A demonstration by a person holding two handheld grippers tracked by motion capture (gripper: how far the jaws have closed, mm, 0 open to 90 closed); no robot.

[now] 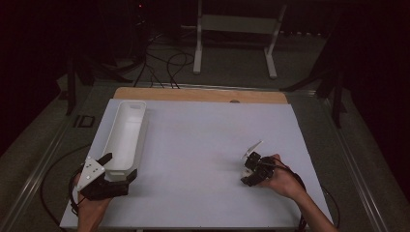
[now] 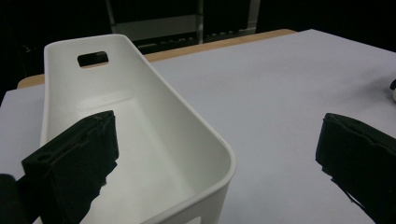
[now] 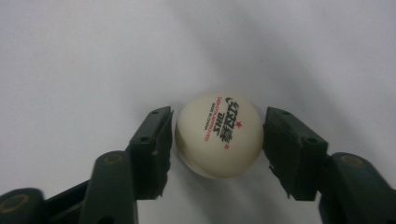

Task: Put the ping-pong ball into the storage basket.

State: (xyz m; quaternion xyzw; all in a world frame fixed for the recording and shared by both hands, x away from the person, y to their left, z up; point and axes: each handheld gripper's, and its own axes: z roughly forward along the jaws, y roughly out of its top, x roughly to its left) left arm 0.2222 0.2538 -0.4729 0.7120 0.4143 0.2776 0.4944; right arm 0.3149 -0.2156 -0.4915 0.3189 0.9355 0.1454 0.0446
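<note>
1. Right gripper (image 3: 217, 135): jaws sit either side of a table tennis ball (image 3: 218, 135) on the white table top (image 1: 203, 145). Left pad looks in contact with the ball; on the other side there's a thin gap or shadow, so I can't tell whether the grip is made.
2. Ball is cream-white with black and red print and a red star, and rests on the table between the pads, not lifted as far as I can judge.
3. In the high view the right gripper (image 1: 252, 169) is at the right side of the table, near the front edge, well apart from the bin.
4. Left gripper (image 2: 217, 158): jaws wide apart, nothing pinched. One jaw hangs inside the near end of the white plastic bin (image 2: 140, 135), the other outside over bare table, straddling the bin's wall.
5. Bin is long and narrow, handle cutout at the far end, nothing in it where visible, lying along the table's left side (image 1: 124, 135).
6. Progress, my read: pickup stage only. Left to do: firm grip, lift, carry across, drop into the bin.
</note>
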